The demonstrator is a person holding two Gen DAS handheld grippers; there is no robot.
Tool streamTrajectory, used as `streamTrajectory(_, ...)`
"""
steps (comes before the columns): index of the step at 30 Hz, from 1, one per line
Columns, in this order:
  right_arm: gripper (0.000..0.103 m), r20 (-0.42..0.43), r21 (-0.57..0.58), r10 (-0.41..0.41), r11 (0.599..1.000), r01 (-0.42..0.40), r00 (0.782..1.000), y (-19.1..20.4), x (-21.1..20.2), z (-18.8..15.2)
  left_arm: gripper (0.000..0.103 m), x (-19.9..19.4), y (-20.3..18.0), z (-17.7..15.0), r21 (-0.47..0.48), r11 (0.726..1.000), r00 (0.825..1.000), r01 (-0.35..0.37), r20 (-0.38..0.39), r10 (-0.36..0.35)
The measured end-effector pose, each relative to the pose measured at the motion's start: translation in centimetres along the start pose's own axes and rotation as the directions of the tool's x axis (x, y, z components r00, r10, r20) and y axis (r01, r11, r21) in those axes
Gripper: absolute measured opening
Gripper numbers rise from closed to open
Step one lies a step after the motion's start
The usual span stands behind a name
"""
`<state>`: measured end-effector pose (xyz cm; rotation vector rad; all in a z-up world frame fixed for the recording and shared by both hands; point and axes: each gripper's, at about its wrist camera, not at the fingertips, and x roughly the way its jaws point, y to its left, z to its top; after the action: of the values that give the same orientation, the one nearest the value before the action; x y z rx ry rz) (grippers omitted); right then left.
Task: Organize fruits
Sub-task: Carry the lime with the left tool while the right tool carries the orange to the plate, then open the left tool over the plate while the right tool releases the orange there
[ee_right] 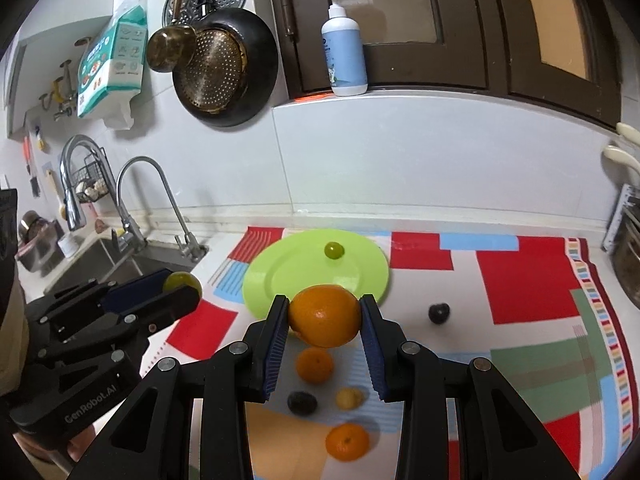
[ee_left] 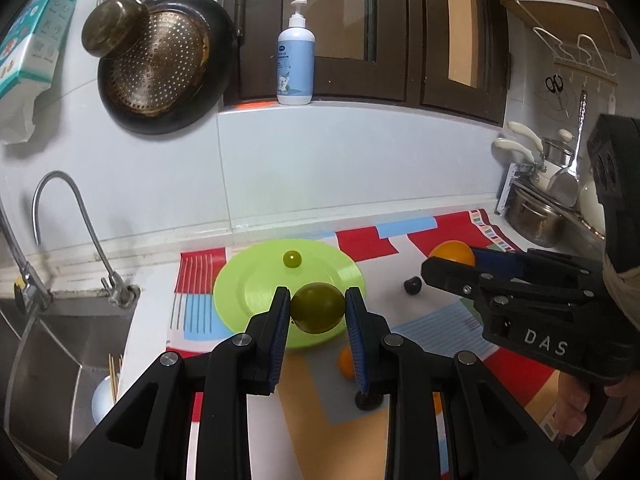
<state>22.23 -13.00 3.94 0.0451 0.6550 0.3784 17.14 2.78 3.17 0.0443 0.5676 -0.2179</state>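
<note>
My left gripper (ee_left: 318,307) is shut on a round olive-green fruit (ee_left: 318,307), held above the near side of a lime-green plate (ee_left: 248,284). A small green grape (ee_left: 292,259) lies on that plate. My right gripper (ee_right: 325,316) is shut on a large orange (ee_right: 325,316), raised above the mat near the green plate (ee_right: 288,276). Below it on the mat lie two small oranges (ee_right: 314,365) (ee_right: 347,442), a yellow fruit (ee_right: 348,398) and a dark fruit (ee_right: 302,402). Another dark fruit (ee_right: 439,313) sits to the right. The left gripper (ee_right: 182,286) shows at the left edge of the right wrist view, still holding its green fruit.
A colourful patterned mat (ee_right: 520,300) covers the counter. A steel sink (ee_left: 52,344) with a curved tap (ee_left: 60,208) lies to the left. A pump bottle (ee_left: 295,58) stands on the window ledge, pans (ee_left: 160,64) hang on the wall, and pots (ee_left: 536,216) stand at the right.
</note>
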Motion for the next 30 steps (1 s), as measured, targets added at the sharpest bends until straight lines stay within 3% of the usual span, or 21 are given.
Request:
streamTrajectory(15, 0.037, -0.036, -0.009, 0.056, 0.998, -0.056, 0.998, -1.0, 5.8, 4.9, 0.028, 4.7, 2.2, 3.3, -0.007, 1.0, 1.0, -0.008, -0.012, 0.008)
streamTrajectory(30, 0.037, -0.147, -0.023, 0.072, 0.997, -0.076, 0.987, -2.2, 14.9, 5.9, 0.028, 12.9, 5.3, 3.7, -0.03, 1.0, 0.995, 0.003, -0.102, -0.006)
